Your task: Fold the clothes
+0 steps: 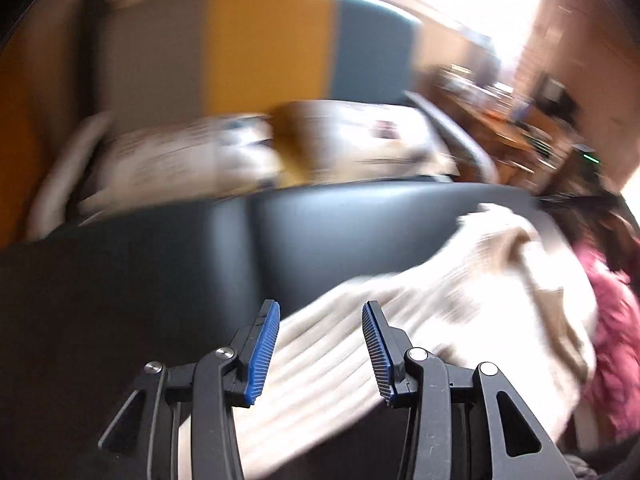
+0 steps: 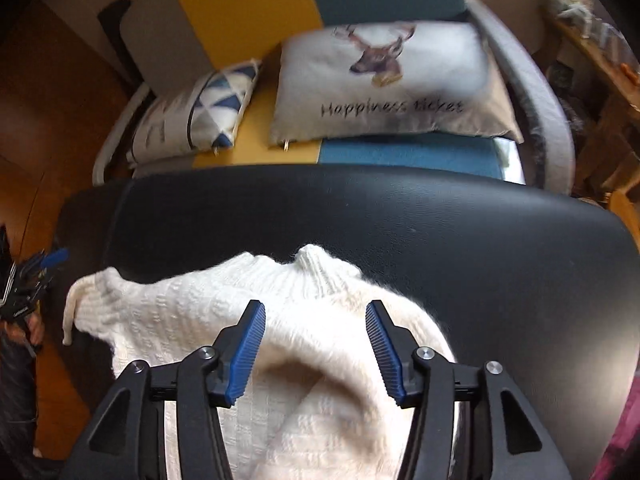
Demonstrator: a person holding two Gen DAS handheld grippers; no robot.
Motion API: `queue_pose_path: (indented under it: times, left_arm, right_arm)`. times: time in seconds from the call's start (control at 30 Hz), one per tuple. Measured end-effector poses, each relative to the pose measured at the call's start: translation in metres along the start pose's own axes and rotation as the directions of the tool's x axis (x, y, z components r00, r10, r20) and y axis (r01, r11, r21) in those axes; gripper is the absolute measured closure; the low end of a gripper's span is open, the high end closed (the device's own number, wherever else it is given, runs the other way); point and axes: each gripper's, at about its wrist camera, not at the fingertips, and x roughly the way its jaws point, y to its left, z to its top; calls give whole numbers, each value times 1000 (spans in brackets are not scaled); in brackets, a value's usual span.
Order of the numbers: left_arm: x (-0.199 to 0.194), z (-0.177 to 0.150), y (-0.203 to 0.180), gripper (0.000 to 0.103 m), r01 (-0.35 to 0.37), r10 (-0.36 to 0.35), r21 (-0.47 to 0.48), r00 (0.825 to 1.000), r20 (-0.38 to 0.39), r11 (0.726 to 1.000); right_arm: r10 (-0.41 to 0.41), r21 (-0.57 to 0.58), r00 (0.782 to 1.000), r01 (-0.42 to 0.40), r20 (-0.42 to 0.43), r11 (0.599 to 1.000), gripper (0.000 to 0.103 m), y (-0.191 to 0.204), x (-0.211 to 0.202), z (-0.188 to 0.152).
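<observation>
A broad black padded leather surface (image 2: 400,216) served as the folding surface, and a cream ribbed knitted sweater (image 2: 224,312) lay bunched on its near side, collar pointing away. The step looked like a pause between folds, with nothing gripped. The right gripper (image 2: 315,308) hung over the sweater, its blue ribbed pads spread and empty. The left gripper (image 1: 320,308) stood likewise parted above the knit at the surface's edge, holding nothing. The next move probably called for pinching a hem or sleeve edge on each side.
</observation>
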Motion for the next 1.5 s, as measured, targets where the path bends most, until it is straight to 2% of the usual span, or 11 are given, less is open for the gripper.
queue_pose_path:
  times: [0.2,0.47,0.6,0.67,0.77,0.93,1.0,1.07,1.23,1.4,1.5]
  left_arm:
    - [117,89,-66,59,199,-183,90,971,-156,976]
    - [219,88,-121,57,396,-333,80,852,-403,915]
    - [221,92,-128,46,427,-384,25,836,-393,904]
    - [220,91,-131,48,413,-378,11,842,-384,910]
    - [216,83,-137,88,330,-314,-6,891,-327,944]
    - [138,63,-166,91,45,-44,128,999,-5,991]
    - [95,50,-194,93,-107,67,234,983,173,966]
    - [63,38,-219,93,-226,130,309,944,302,924]
    - [66,10,-224,86,-6,-26,379,996,81,925]
    - [74,35,-149,85,59,-58,151,998,-12,987]
    - [85,63,-90,80,32,-33,-14,999,-24,999]
  right_arm:
    - [1,-84,988,-14,-154,996,40,-16,42,21]
    - [-29,-204,973,-19,-229,979,30,-7,73,9]
    - [-164,-303,976,114,-144,946,52,12,70,-8]
    - [-185,-326,977,142,-104,935,91,27,65,-20]
    - [-229,-358,973,202,-36,912,94,52,57,-36]
    - [-218,-312,956,272,195,910,94,82,13,-55]
    - [-225,-280,930,308,292,909,94,91,-5,-62]
    - [-359,-221,870,444,339,868,94,86,1,-74]
    - [-398,-129,887,435,235,891,94,61,37,-100]
    - [-572,-228,753,649,326,725,94,75,52,-126]
    - [-575,-277,739,668,350,690,97,81,61,-148]
